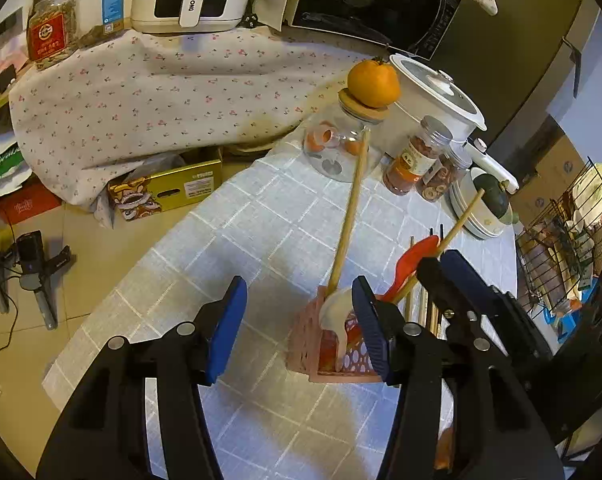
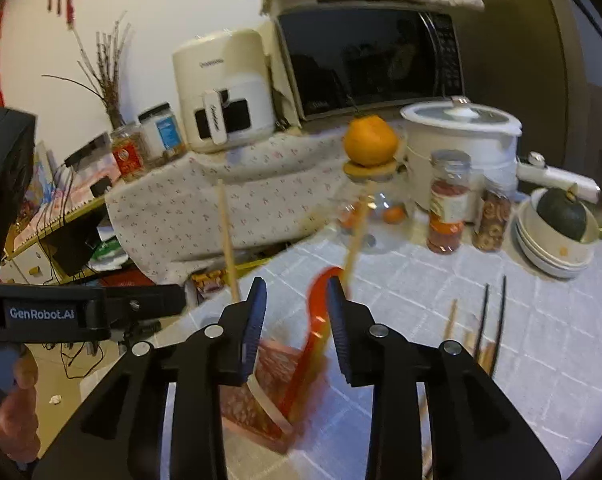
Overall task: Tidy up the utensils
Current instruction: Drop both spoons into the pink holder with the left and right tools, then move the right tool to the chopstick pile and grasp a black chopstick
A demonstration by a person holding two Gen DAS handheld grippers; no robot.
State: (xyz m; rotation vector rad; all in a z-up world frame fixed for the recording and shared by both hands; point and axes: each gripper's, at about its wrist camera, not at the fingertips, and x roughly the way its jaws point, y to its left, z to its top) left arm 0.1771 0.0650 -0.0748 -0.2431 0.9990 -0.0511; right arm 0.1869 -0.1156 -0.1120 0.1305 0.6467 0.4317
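Utensils (image 1: 347, 216) upright in pink holder (image 1: 333, 344) near table edge (image 1: 113, 300).

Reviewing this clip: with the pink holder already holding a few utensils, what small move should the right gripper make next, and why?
Probably swing the right gripper, whose jaws look open and empty, toward the chopsticks lying on the table to its right. The pink holder already has a red spoon, a white spoon and wooden chopsticks standing in it, while those still lie loose outside.

A home kitchen is shown. A microwave (image 2: 369, 60), an air fryer (image 2: 225, 92), a rice cooker (image 2: 461, 136) and a dish rack (image 1: 561, 240) (crowded) are seen.
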